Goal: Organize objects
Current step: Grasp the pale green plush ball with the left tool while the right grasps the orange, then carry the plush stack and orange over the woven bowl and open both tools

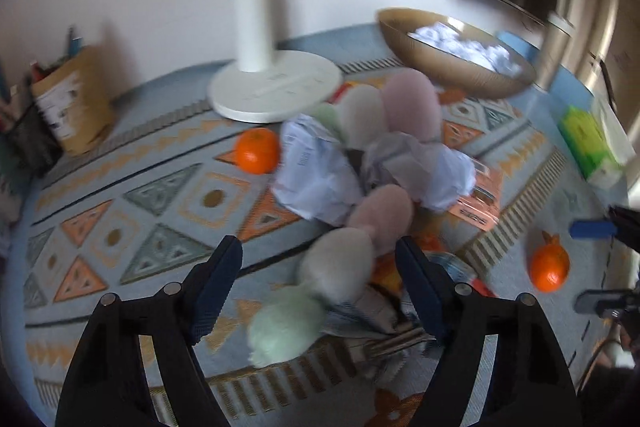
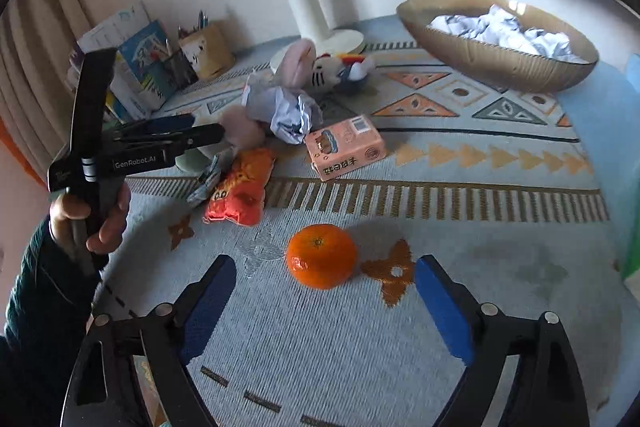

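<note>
Tablecloth (image 2: 460,163) — patterned, cluttered — lies below both tools, left (image 1: 320,263) and right (image 2: 326,291) spread wide.

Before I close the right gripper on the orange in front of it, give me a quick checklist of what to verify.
1. Right gripper open: ok.
2. Orange centred between the fingers: not ok, it lies just ahead of the tips.
3. Nothing touching the orange: ok, bare tablecloth around it.
4. Left gripper out of the way: ok, it hovers open over the plush toy.
5. Bowl has room: cannot tell, crumpled paper lies inside.
</note>
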